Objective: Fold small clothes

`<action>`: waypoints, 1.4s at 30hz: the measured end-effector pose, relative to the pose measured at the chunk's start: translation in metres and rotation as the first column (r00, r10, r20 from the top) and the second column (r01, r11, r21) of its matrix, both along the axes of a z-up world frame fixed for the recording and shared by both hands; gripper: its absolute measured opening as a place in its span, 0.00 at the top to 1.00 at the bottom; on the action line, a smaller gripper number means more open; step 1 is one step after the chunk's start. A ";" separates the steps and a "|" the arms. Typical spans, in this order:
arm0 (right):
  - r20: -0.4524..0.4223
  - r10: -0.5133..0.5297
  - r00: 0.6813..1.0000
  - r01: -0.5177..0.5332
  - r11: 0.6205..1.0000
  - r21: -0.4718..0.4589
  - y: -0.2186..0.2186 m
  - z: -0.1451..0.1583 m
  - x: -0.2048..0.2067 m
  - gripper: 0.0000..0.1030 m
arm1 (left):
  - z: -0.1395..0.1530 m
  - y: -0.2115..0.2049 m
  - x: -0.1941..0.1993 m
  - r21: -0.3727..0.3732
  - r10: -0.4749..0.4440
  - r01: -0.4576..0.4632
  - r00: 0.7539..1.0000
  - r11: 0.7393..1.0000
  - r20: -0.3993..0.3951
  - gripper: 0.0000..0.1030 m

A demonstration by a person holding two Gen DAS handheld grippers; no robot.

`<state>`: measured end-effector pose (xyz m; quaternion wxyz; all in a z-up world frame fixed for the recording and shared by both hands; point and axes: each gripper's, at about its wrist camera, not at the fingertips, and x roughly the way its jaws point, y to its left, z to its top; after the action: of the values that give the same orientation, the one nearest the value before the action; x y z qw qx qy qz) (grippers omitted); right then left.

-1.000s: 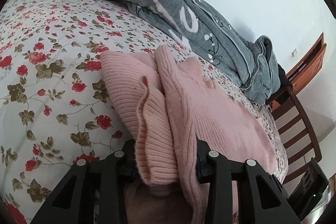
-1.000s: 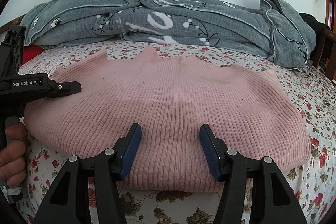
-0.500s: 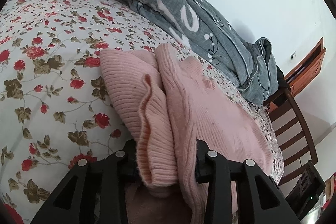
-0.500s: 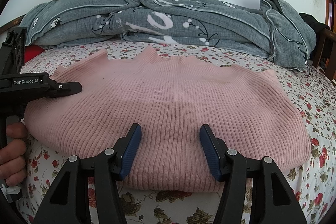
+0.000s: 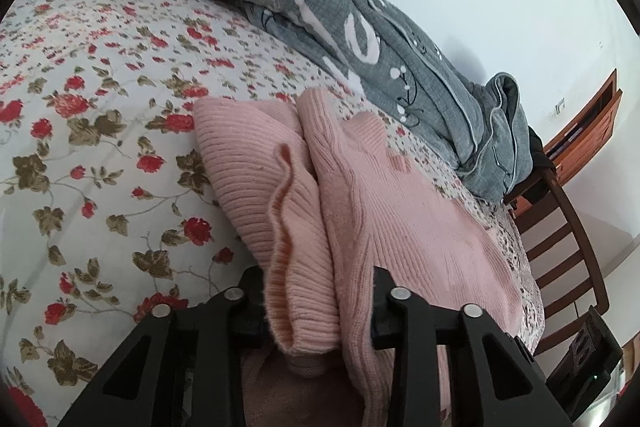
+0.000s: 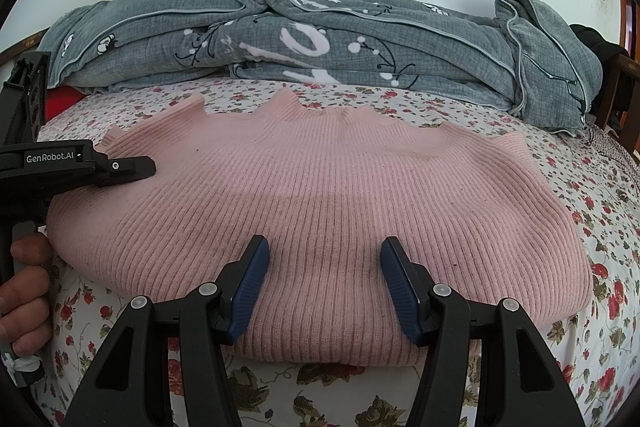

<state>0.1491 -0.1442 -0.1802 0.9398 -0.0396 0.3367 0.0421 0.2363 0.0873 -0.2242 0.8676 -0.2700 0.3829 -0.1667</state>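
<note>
A pink ribbed knit sweater [image 6: 320, 199] lies folded on the flowered bed sheet [image 6: 580, 347]. My right gripper [image 6: 323, 283] is open at its near edge, blue pads spread over the knit, gripping nothing. My left gripper [image 5: 316, 291] is at the sweater's left end; thick folds of the sweater [image 5: 304, 227] fill the gap between its jaws, which stay wide apart. In the right wrist view the left gripper's fingers [image 6: 120, 169] rest on the sweater's left edge, held by a hand [image 6: 20, 291].
A crumpled grey quilt [image 6: 320, 39] lies along the far side of the bed by the white wall. A wooden chair [image 5: 560, 235] and a wooden cabinet [image 5: 588, 135] stand past the bed's right end. Bare flowered sheet [image 5: 80, 147] lies left of the sweater.
The left gripper has tilted and shifted slightly, with the sweater folds still between its jaws. The right gripper and the sweater have not visibly moved.
</note>
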 end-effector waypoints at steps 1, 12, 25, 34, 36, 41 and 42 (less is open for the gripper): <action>0.000 0.000 1.000 0.000 1.000 0.000 0.000 0.000 0.000 0.44 | 0.001 0.000 0.000 -0.004 0.000 0.000 1.000 1.000 0.003 0.73; 0.001 -0.001 1.000 0.001 1.000 0.002 0.002 0.001 0.000 0.44 | 0.006 0.007 0.000 -0.052 0.004 -0.005 1.000 0.999 -0.016 0.74; 0.055 0.025 0.998 -0.024 0.999 -0.023 -0.016 0.022 -0.005 0.43 | 0.049 -0.009 0.010 0.015 -0.002 0.003 0.998 1.000 -0.056 0.77; 0.083 -0.198 0.977 0.187 0.974 0.125 -0.127 0.050 -0.005 0.41 | 0.102 -0.060 0.028 0.159 0.030 -0.003 0.986 0.987 -0.165 0.77; 0.072 -0.246 0.967 0.230 0.957 0.178 -0.154 0.051 -0.009 0.41 | 0.116 -0.079 0.028 0.211 0.033 0.002 0.986 0.978 -0.165 0.77; 0.061 -0.333 0.941 0.318 0.932 0.175 -0.195 0.050 -0.019 0.41 | 0.134 -0.144 0.034 0.315 0.031 0.035 0.979 0.948 -0.203 0.77; 0.061 -0.338 0.939 0.323 0.929 0.180 -0.200 0.051 -0.021 0.41 | 0.135 -0.157 0.036 0.331 0.028 0.044 0.977 0.943 -0.209 0.77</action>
<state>0.1286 -0.3444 -0.1295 0.9478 0.0949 0.2907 -0.0905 0.2719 -0.0697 -0.0891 0.8545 -0.1340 0.4964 -0.0735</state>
